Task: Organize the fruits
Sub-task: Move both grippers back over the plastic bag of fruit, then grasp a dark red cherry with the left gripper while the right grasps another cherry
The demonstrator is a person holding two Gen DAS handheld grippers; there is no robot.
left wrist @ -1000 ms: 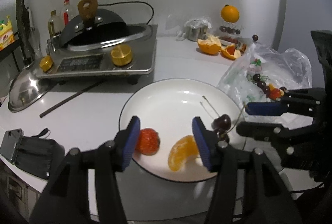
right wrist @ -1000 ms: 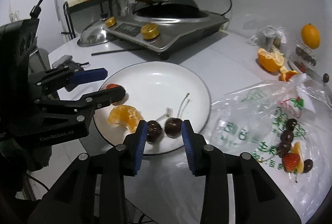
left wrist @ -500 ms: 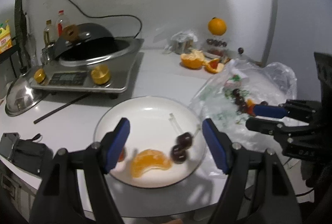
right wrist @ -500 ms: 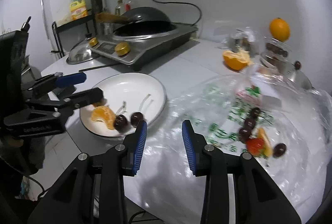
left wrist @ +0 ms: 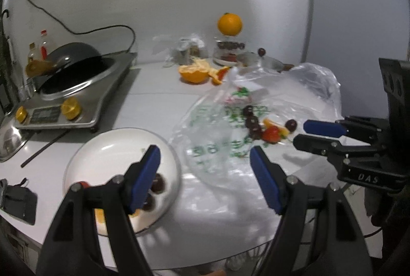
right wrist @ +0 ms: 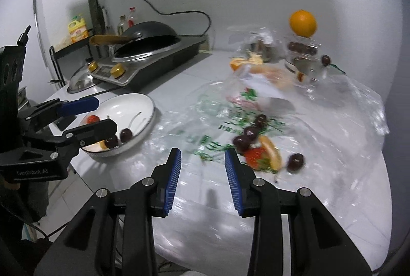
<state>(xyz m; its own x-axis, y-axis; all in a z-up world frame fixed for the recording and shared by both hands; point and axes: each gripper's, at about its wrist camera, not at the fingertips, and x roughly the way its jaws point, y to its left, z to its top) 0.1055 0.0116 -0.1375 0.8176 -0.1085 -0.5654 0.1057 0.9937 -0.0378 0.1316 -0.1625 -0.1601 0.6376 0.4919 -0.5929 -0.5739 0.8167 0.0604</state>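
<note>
Fruits lie in two groups on the counter (right wrist: pixel 333 204): on the white plate (right wrist: pixel 143 102) and on the clear plastic bag (right wrist: pixel 333 137). Only the right wrist view shows the plate's strawberry (right wrist: pixel 92 119) whole, beside two cherries (right wrist: pixel 126 134). The bag carries four cherries (left wrist: pixel 252 122), one strawberry (left wrist: pixel 271 134) and an orange slice (right wrist: pixel 270 149). The left claw (left wrist: pixel 205 176) is spread wide with nothing in it; the right claw (right wrist: pixel 202 173) is narrowly parted, also with nothing in it.
</note>
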